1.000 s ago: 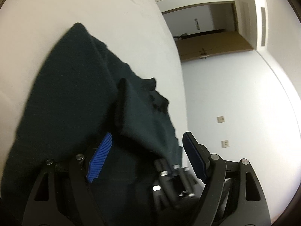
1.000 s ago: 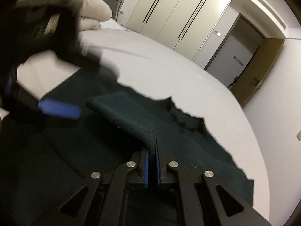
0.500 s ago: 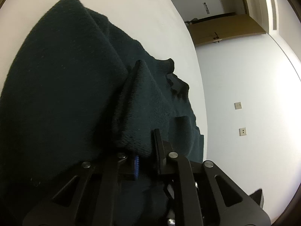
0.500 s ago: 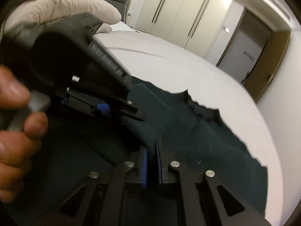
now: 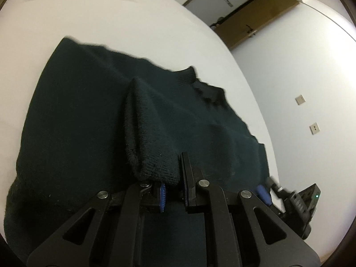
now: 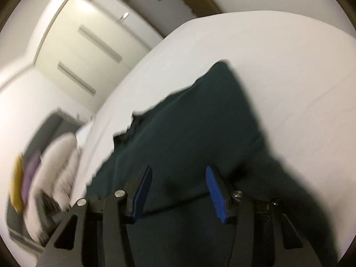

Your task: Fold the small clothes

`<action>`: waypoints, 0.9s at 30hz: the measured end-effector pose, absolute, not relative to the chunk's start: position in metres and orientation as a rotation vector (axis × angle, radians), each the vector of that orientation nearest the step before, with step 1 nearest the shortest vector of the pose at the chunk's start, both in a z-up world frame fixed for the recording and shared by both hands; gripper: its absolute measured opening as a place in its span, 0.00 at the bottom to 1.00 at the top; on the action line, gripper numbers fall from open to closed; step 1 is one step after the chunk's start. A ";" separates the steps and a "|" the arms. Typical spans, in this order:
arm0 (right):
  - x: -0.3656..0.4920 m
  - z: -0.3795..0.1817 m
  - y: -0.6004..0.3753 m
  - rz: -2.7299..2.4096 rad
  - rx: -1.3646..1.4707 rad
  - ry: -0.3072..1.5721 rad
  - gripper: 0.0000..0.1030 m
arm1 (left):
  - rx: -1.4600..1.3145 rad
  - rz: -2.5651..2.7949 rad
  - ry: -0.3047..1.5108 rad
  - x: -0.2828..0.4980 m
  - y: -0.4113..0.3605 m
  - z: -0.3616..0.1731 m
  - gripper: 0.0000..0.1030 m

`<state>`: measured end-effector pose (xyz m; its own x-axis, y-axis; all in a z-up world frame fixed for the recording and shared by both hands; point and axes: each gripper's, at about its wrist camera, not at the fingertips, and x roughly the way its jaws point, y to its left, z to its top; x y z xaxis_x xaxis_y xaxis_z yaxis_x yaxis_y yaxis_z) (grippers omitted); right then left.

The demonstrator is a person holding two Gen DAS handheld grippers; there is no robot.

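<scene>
So the dark green knit sweater (image 5: 89,133) is spread out flat on the white bed (image 5: 111,17), taking up most of the near part of the sheet. Its collar (image 5: 189,77) points toward the far side, the side where the brown door (image 5: 255,13) is.

The left hand-held gripper (image 5: 172,191) is right down at the near edge of the sweater and it's clamped on a ribbed cuff (image 5: 155,155) — the blue pads (image 5: 162,197) are squeezed together with the knit pinched between them. That bit of sleeve stands up in a ridge above the rest of the garment, running away from the jaws toward the collar.

The right hand-held gripper (image 6: 178,189) is a different story: its jaws have just been opening and they stand apart, with nothing pressed between the blue pads (image 6: 214,191). The sweater (image 6: 189,122) lies just under and beyond them, so it's hovering over the fabric rather than holding it. That view is pretty blurry, so I can't tell if the fingertips brush the cloth. From the left side you can catch the right hand-held gripper (image 5: 287,198) poking in at the near right, beside the sweater's right edge.

Off to the left there's a pile of pillows (image 6: 55,166) — white, purple and yellow — and white wardrobe doors (image 6: 89,51) on the far side.
</scene>
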<state>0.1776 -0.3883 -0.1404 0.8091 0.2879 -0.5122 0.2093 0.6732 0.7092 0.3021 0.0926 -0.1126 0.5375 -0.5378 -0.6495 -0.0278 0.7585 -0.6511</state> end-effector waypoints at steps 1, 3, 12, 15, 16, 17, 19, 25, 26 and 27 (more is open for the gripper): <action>0.177 -0.142 -0.398 0.046 0.896 0.627 0.51 | -0.676 -0.331 0.972 0.301 0.095 -0.116 0.10; 0.180 -0.146 -0.419 0.040 0.994 0.589 0.45 | -0.682 -0.330 0.974 0.299 0.098 -0.120 0.10; 0.187 -0.161 -0.449 -0.083 1.046 0.575 0.15 | -0.697 -0.320 0.962 0.286 0.095 -0.129 0.10; 0.191 -0.164 -0.452 -0.085 1.055 0.587 0.12 | -0.696 -0.325 0.975 0.289 0.095 -0.131 0.10; 0.191 -0.160 -0.450 -0.091 1.027 0.596 0.14 | -0.694 -0.332 0.984 0.290 0.095 -0.131 0.10; 0.189 -0.152 -0.446 -0.110 0.988 0.599 0.18 | -0.695 -0.340 0.992 0.291 0.096 -0.131 0.11; 0.179 -0.143 -0.446 -0.147 0.966 0.572 0.30 | -0.700 -0.351 1.027 0.291 0.098 -0.130 0.11; 0.165 -0.100 -0.428 -0.076 0.863 0.516 0.34 | -0.644 -0.215 1.066 0.266 0.118 -0.104 0.11; 0.173 -0.094 -0.418 -0.026 0.838 0.526 0.34 | -0.587 -0.178 1.033 0.263 0.115 -0.094 0.11; 0.182 -0.090 -0.408 0.020 0.821 0.534 0.34 | -0.530 -0.163 0.986 0.262 0.110 -0.082 0.11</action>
<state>0.1817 -0.4082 -0.0897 0.8685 0.2189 -0.4448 0.1853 0.6889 0.7008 0.2618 0.1096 -0.0818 0.5514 -0.3649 -0.7502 -0.1045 0.8620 -0.4961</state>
